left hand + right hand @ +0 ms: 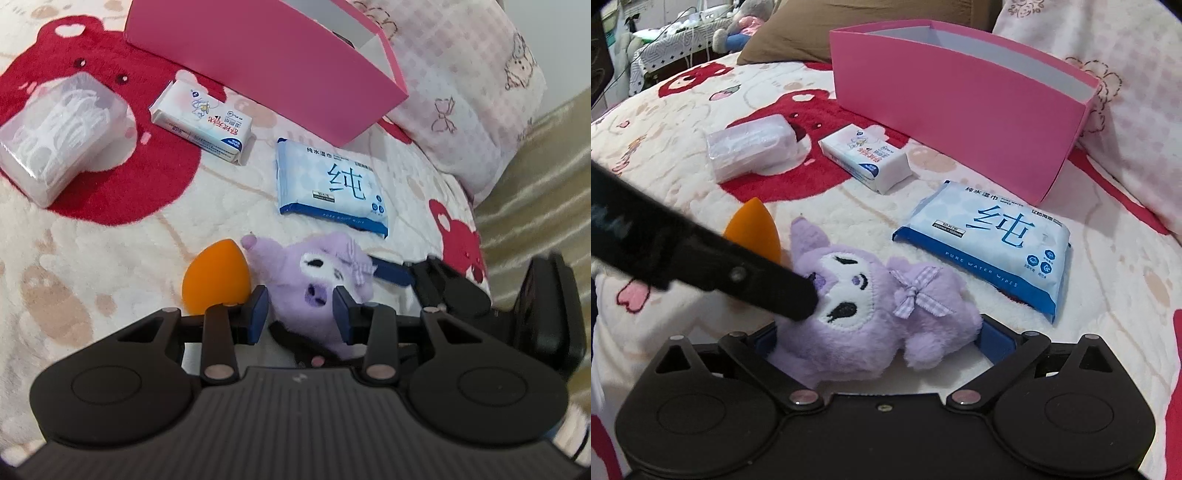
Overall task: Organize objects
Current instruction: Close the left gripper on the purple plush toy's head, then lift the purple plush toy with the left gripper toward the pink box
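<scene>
Pinching the fluffy purple plush doll for the pink cardboard box, left gripper fingers press its head; right gripper fingers stand spread.

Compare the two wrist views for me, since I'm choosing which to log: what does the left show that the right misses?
Only the left wrist view: the left hand-held gripper with its pads pinching the purple plush.

Only the right wrist view: the right hand-held gripper open around the plush, a brown pillow and room clutter behind.

Both: pink box, blue wipes pack, white tissue pack, clear box, orange sponge.
</scene>
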A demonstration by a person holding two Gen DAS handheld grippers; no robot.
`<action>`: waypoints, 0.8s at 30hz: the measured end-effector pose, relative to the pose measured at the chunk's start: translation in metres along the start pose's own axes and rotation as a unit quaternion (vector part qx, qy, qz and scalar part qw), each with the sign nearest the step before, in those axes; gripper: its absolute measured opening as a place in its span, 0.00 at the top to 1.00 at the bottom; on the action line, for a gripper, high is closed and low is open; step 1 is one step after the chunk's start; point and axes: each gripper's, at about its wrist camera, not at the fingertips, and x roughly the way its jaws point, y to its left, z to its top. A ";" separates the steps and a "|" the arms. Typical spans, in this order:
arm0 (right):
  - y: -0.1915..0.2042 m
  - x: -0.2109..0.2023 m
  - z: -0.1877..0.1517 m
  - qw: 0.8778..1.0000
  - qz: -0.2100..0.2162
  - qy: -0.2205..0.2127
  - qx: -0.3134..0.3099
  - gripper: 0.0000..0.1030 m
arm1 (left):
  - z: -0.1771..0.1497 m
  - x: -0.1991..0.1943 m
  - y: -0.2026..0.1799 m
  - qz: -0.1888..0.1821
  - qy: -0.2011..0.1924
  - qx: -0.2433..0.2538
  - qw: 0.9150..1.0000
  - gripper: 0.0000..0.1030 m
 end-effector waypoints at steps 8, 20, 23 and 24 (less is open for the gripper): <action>0.008 -0.019 -0.009 1.000 0.008 -0.010 0.025 0.01 | -0.004 0.002 -0.006 0.017 0.003 0.024 1.000 0.66; 0.004 -0.031 -0.015 0.991 0.037 0.027 0.130 0.03 | -0.002 0.003 -0.013 0.033 0.035 0.052 0.997 0.69; -0.005 -0.024 -0.019 0.983 0.039 0.015 0.177 0.07 | -0.004 0.003 -0.015 0.021 0.035 0.055 0.998 0.69; -0.006 -0.023 -0.020 0.982 0.037 0.008 0.185 0.08 | -0.004 0.002 -0.015 0.016 0.035 0.054 0.998 0.69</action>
